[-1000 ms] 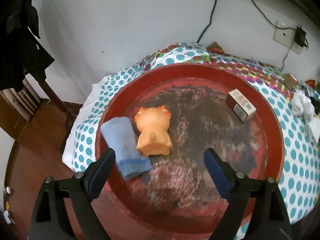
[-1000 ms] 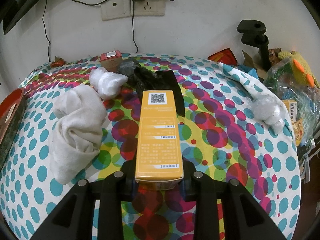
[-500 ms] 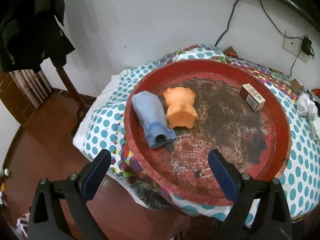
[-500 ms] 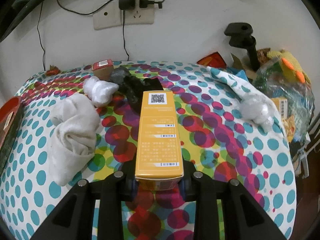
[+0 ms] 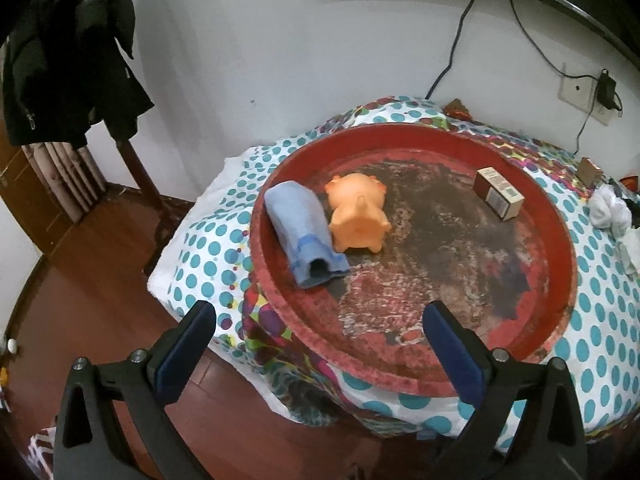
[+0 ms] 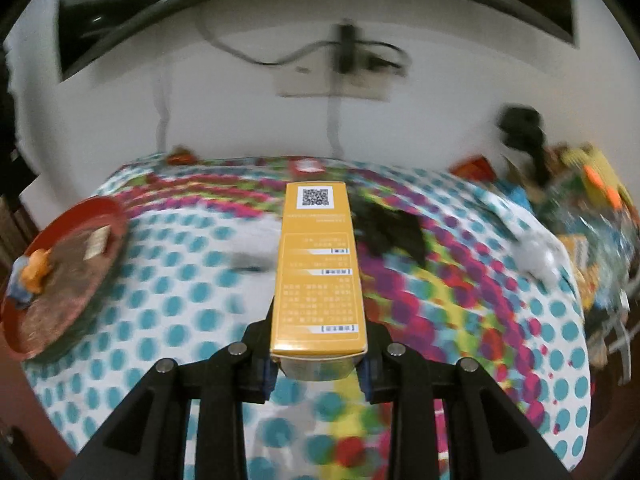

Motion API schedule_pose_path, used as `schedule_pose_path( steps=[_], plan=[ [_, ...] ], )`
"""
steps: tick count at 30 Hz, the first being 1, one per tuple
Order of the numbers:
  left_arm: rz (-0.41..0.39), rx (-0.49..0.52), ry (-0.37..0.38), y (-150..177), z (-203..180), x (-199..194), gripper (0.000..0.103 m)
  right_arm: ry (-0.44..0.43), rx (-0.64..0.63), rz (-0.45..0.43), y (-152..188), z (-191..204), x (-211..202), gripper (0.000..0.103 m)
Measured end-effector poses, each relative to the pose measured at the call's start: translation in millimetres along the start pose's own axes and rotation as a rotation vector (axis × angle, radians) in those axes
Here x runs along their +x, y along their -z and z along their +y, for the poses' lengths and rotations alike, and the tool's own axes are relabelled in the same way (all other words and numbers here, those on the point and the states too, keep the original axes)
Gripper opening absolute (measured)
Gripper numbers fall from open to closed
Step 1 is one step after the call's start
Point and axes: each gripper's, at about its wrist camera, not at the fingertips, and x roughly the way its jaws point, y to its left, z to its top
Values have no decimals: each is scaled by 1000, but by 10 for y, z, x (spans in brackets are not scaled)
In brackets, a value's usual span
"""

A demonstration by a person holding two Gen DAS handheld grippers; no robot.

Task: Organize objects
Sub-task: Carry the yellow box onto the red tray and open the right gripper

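right gripper (image 6: 318, 364) clamped on yellow box (image 6: 318, 264), above the dotted cloth | left gripper (image 5: 318, 336) jaws opening, nothing between | advice: carry box level leftward, lower into bare part of red tray (image 6: 116, 216), clear of orange toy (image 6: 37, 270)

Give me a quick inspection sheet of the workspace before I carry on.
Surface: polka-dot cloth over a table.
Job's things: red tray holding rolled blue towel, orange toy, small carton; yellow box in the air.
Clutter: white cloth, black item, bags at the right edge, blurred.
Grippers: left gripper opening, nothing between its fingers; right gripper shut on the yellow box.
Cables: black cable to a wall socket.
Surroundings: dark jacket, wooden floor.
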Motion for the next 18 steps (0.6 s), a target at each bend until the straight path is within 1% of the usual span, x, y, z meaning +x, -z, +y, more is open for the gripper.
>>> schedule_pose_path(
  steps=[4, 9, 12, 18],
  plan=[
    [12, -15, 11, 21, 52, 23, 103, -68, -80, -4, -67, 530, -4, 31],
    [26, -41, 45, 29, 113, 51, 103, -146, -161, 17, -42, 1171, 82, 31],
    [26, -38, 40, 34, 123, 62, 103, -196, -201, 31, -32, 1533, 121, 31],
    [26, -41, 56, 30, 118, 64, 103, -249, -276, 62, -40, 2060, 243, 31]
  ],
)
